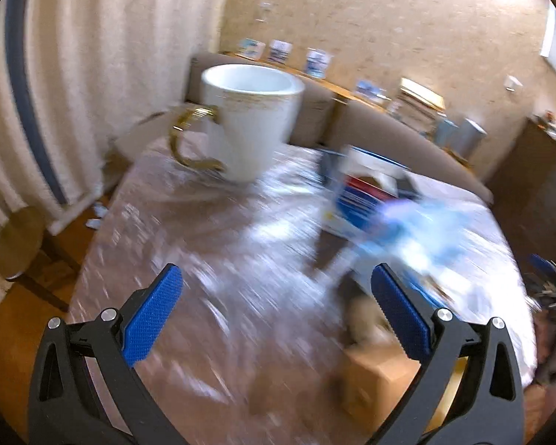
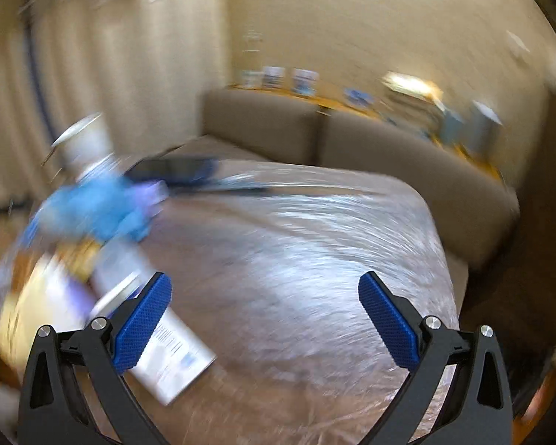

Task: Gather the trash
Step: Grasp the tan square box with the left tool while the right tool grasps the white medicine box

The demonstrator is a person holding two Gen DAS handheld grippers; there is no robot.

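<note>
Both grippers wide, empty: left gripper (image 1: 276,306), right gripper (image 2: 265,313). Heavy blur; I'd slow down, center blue crumple (image 2: 92,207) between pads before closing.

left gripper (image 1: 276,278) jaws spread wide, empty; right gripper (image 2: 265,287) likewise

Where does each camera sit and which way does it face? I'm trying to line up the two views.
Left wrist: on the left gripper, facing over the table toward the mug and sofa; its two blue fingers show, spread apart.
Right wrist: on the right gripper, over the same table toward the sofa; its fingers show, also apart.
Shared: table, sofa, mug, blurred blue trash, shelf.
</note>
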